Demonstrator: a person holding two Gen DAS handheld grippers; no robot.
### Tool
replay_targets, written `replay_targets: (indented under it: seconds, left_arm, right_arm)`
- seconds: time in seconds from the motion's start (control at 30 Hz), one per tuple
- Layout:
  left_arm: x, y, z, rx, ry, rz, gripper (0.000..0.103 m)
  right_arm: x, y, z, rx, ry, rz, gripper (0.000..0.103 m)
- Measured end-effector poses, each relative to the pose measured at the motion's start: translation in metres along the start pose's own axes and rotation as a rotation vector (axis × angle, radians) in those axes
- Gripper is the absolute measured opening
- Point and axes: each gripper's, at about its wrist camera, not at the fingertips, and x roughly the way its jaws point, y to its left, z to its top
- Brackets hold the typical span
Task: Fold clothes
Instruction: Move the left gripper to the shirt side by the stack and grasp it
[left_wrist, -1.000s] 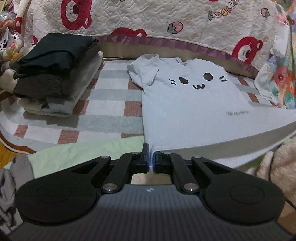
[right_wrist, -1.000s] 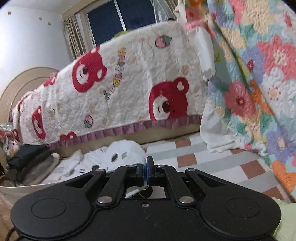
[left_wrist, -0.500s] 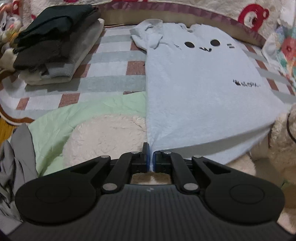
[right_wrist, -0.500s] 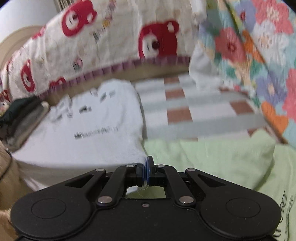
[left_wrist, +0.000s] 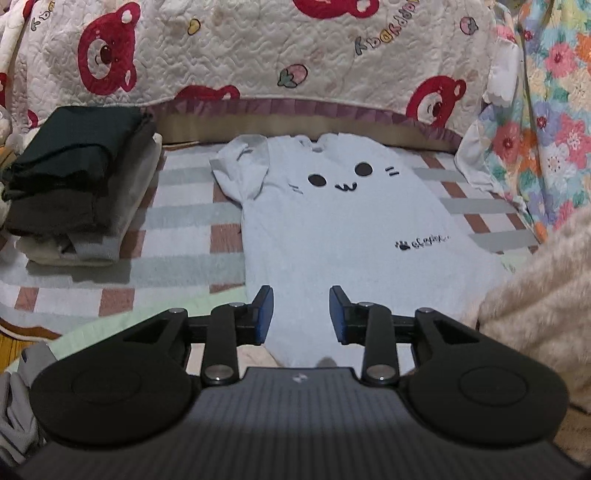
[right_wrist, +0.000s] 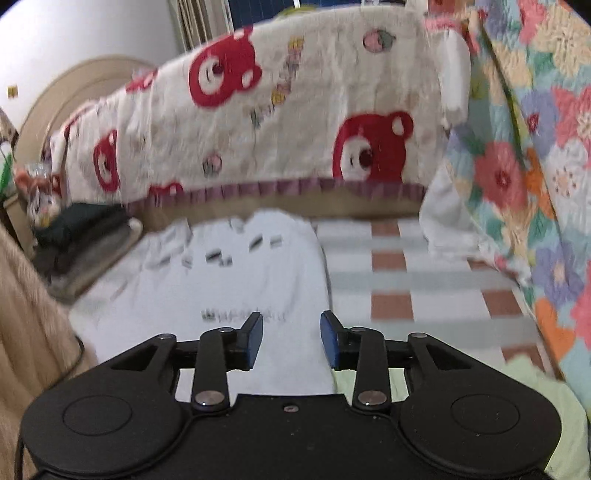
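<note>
With both my left tongs (left_wrist: 301, 315) and right tongs (right_wrist: 291, 339) released, the cat-face T-shirt (left_wrist: 351, 229) lies spread flat, unfolded, beside a folded stack (left_wrist: 74, 192) far left.

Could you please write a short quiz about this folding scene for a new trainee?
1. True or false: the left tool is open, with nothing between its fingers.
2. Which print is on the white T-shirt? A) a cat face B) a red bear C) flowers
3. Fill the gap: the stack of folded clothes lies to the ____ of the T-shirt in the left wrist view.

Key
1. True. The right tool is open too.
2. A. The red bears are on the quilt behind.
3. left
</note>
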Motion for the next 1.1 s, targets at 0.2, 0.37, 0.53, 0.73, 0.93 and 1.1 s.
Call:
replay_targets:
  seconds: [0.2, 0.37, 0.53, 0.73, 0.93, 1.1]
  left_arm:
    - [0.027, 0.021, 0.045, 0.006, -0.114, 0.108, 0.041]
    - [0.083, 0.032, 0.085, 0.077, -0.175, 0.192, 0.043]
    - [0.185, 0.053, 0.113, 0.003, -0.111, 0.140, 0.050]
    - [0.289, 0.089, 0.119, -0.186, -0.122, 0.118, 0.050]
    - [0.357, 0.102, 0.127, -0.120, -0.103, 0.109, 0.054]
    - [0.406, 0.123, 0.133, -0.146, -0.091, 0.122, 0.058]
  right_arm:
    - [0.052, 0.034, 0.077, -0.054, -0.120, 0.164, 0.043]
    - [0.119, 0.092, 0.158, -0.195, -0.140, 0.333, 0.048]
    - [0.224, 0.148, 0.208, -0.130, 0.088, 0.395, 0.055]
    - [0.347, 0.199, 0.200, -0.214, 0.315, 0.356, 0.055]
    - [0.425, 0.218, 0.151, -0.538, 0.242, 0.241, 0.054]
    - [0.450, 0.176, 0.115, -0.450, 0.326, 0.204, 0.055]
